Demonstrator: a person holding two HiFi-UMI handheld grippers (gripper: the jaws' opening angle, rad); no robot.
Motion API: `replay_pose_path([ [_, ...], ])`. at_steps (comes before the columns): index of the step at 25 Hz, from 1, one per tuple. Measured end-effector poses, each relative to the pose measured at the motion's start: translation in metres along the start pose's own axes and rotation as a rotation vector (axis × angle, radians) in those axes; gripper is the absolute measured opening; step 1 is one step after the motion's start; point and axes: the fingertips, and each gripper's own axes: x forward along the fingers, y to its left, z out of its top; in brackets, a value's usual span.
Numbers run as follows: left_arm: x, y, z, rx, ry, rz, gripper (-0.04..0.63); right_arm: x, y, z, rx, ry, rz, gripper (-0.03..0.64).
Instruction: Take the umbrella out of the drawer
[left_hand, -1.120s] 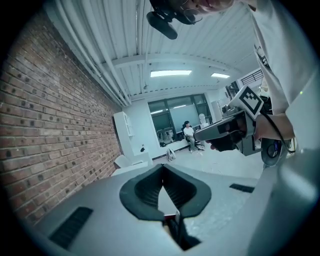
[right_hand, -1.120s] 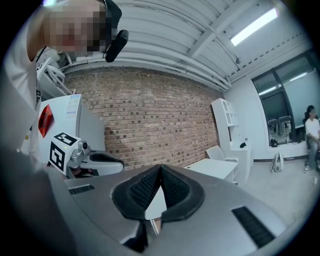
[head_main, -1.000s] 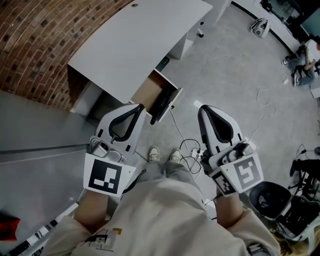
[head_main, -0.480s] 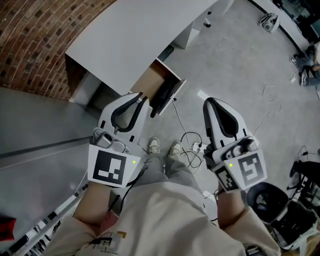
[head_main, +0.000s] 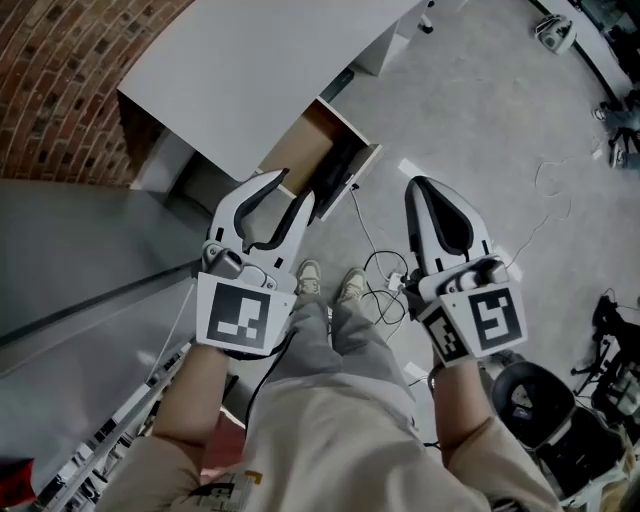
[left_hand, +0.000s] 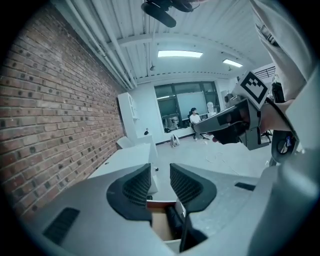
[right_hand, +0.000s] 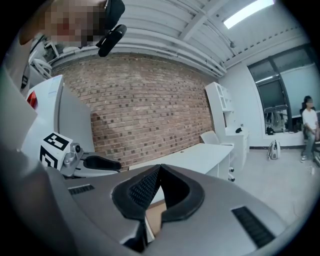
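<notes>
Under the white desk a drawer with a wooden inside stands pulled out. A dark, long umbrella lies along its right side. My left gripper hovers above the drawer's front with its jaws opening, and nothing is between them. In the left gripper view the left gripper shows a clear gap between its pads, with the drawer and umbrella below. My right gripper hangs over the floor to the right of the drawer, shut and empty. The right gripper's pads meet at the tip.
A brick wall runs behind the desk. Cables and a power strip lie on the floor by the person's shoes. A black bin stands at lower right. Another person sits far off across the room.
Both grippers have sunk and moved forward toward the drawer. The left jaws, shut a second ago, now stand apart. The right jaws stay shut.
</notes>
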Motion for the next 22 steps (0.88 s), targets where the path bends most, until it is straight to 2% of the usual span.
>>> replay_pose_path([
  [8,0.041,-0.001,-0.059,-0.031,0.034,-0.038,0.117,0.042,-0.018,-0.064,0.042,0.087,-0.006,0.008],
  [17,0.084,-0.029,-0.144,-0.054,0.073,-0.118,0.126,0.082,-0.012,-0.138,0.081,0.153,0.036,0.008],
  [22,0.106,-0.027,-0.188,-0.105,0.092,-0.116,0.132,0.093,-0.028,-0.185,0.12,0.207,0.009,0.008],
])
